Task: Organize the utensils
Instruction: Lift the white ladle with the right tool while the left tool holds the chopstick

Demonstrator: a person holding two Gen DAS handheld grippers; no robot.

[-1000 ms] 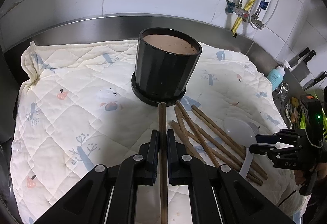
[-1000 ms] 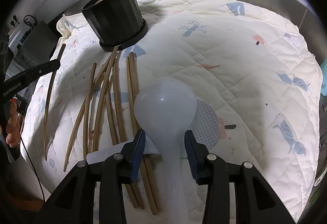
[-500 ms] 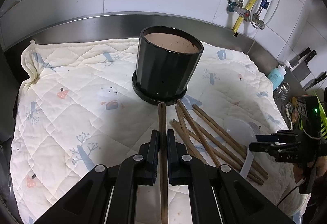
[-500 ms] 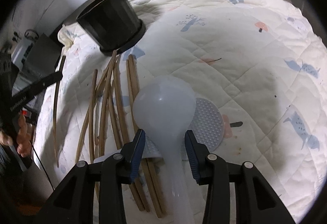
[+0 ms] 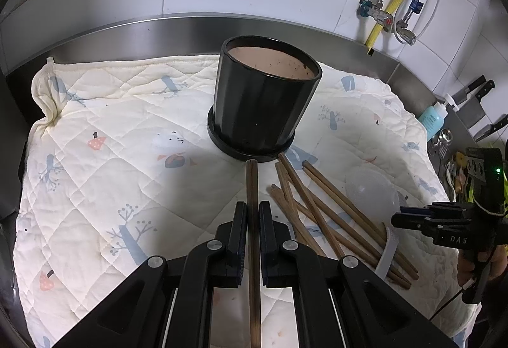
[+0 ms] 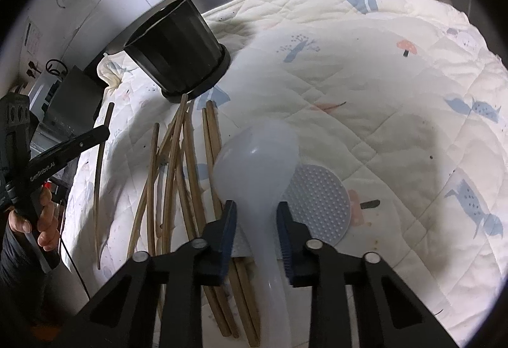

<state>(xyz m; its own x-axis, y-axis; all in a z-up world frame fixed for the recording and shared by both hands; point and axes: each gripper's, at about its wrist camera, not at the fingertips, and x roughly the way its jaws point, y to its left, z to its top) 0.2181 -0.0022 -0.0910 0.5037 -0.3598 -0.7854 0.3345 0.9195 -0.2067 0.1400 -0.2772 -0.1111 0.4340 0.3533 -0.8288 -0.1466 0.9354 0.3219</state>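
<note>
**Squeezed in on the ladle, nothing in the pot yet**

Narrowed the right tongs just now, from a loose straddle to a close fit round the neck of the white ladle; both pads appeared to press on it, so judged as gripping. Shifted little else: kept the left tongs in the same place, clamped tight on a single brown chopstick with its far tip just short of the black pot.

Left the pot upright near the middle of the quilted mat, with no utensil showing above its rim. Found the other chopsticks lying crossed in a loose heap on the mat between the pot and the right tongs. Saw a dotted white rice paddle flat on the mat, partly under the ladle's bowl.

Judged the sorting as barely begun: one chopstick and the ladle in hand, none put away. Remained to carry both to the pot, then gather the heap and the paddle.
</note>
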